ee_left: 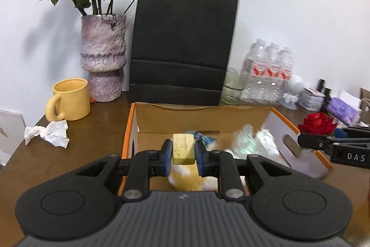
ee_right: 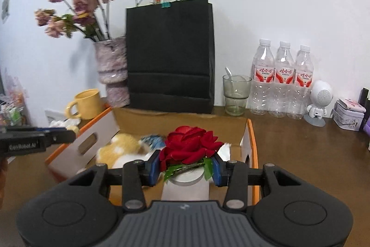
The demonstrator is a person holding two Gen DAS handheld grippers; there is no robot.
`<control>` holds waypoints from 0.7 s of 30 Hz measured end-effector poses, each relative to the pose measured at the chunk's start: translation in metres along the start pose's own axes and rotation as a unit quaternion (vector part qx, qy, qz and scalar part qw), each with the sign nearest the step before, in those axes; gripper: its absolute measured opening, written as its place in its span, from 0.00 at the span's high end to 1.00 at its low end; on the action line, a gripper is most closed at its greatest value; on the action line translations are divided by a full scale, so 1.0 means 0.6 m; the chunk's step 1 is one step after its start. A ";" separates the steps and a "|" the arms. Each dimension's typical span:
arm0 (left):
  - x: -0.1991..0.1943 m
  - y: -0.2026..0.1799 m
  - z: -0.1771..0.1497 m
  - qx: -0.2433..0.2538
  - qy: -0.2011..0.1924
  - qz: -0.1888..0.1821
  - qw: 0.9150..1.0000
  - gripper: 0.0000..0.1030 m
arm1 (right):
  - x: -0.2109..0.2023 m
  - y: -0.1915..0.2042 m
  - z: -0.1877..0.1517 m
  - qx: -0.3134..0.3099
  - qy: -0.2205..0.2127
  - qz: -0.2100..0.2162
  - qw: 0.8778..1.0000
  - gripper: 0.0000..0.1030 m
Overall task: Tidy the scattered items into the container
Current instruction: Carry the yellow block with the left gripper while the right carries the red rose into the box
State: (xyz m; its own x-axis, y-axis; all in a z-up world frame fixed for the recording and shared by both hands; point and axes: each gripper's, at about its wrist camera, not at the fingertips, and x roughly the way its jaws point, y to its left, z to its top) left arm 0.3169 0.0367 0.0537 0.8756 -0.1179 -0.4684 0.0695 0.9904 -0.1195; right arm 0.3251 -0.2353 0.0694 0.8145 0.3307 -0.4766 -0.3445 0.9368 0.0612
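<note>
Brown tabletop under the cardboard box [ee_left: 275, 115]: above it your left gripper [ee_left: 183, 152] pinches a yellow block [ee_left: 183, 148], your right gripper [ee_right: 186, 164] clasps a red rose [ee_right: 188, 142], ready to drop.

Both wrist cameras sit low behind their own claws, looking forward across the brown table [ee_left: 92, 154] toward the white wall. The left view hovers close above the near edge of the cardboard box [ee_left: 203, 117]; the right view does likewise from further right. Both share the box [ee_right: 180, 118], black paper bag [ee_left: 182, 48] [ee_right: 170, 54], yellow mug [ee_left: 71, 100] [ee_right: 89, 104], vase [ee_left: 103, 57] [ee_right: 113, 68] and water bottles [ee_left: 268, 71] [ee_right: 282, 78].
</note>
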 end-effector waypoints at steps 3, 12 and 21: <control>0.042 0.002 0.006 0.001 0.019 0.007 1.000 0.79 | 0.049 -0.005 0.007 0.006 0.017 -0.006 1.000 0.60; 0.102 0.004 -0.009 0.020 0.063 0.011 0.998 0.77 | 0.135 -0.016 -0.003 0.001 0.076 -0.009 0.997 0.59; 0.087 -0.007 -0.005 0.026 0.052 0.046 0.997 0.00 | 0.124 -0.008 -0.001 -0.009 0.084 -0.017 0.996 0.06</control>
State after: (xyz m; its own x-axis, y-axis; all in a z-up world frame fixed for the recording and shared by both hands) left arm 0.3610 0.0264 0.0273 0.8254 -0.0306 -0.5638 0.0183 0.9995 -0.0274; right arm 0.3871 -0.2151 0.0329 0.7371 0.2737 -0.6179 -0.3281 0.9443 0.0268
